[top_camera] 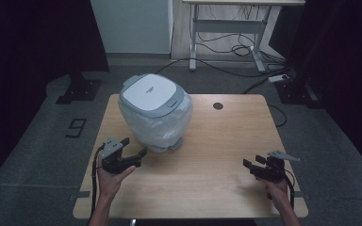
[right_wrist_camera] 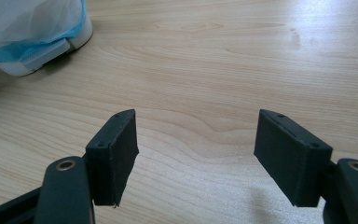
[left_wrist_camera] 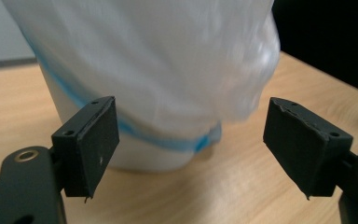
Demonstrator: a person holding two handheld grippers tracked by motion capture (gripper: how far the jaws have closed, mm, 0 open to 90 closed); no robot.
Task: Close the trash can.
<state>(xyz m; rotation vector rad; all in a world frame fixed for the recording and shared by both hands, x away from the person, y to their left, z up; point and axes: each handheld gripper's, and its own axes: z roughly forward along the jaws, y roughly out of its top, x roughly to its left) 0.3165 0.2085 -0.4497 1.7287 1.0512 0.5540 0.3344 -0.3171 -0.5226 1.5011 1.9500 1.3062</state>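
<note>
1. A small white bin (top_camera: 154, 113) with a grey-white lid stands on the far left of a light wooden worktop (top_camera: 217, 155), with a thin plastic liner bag (top_camera: 162, 127) bunched around its body.
2. The left gripper (top_camera: 140, 155) sits just near of the bin's base, jaws spread with nothing between them, pointing at the bag.
3. This looks like the approach step; the next move would likely need the jaws brought onto a fold of the bag and closed.
4. The right gripper (top_camera: 252, 165) rests at the near right, well apart from the bin, jaws spread and empty.
5. Around the worktop: grey floor, a desk frame (top_camera: 226, 28) with cables beyond, and dark surroundings.
</note>
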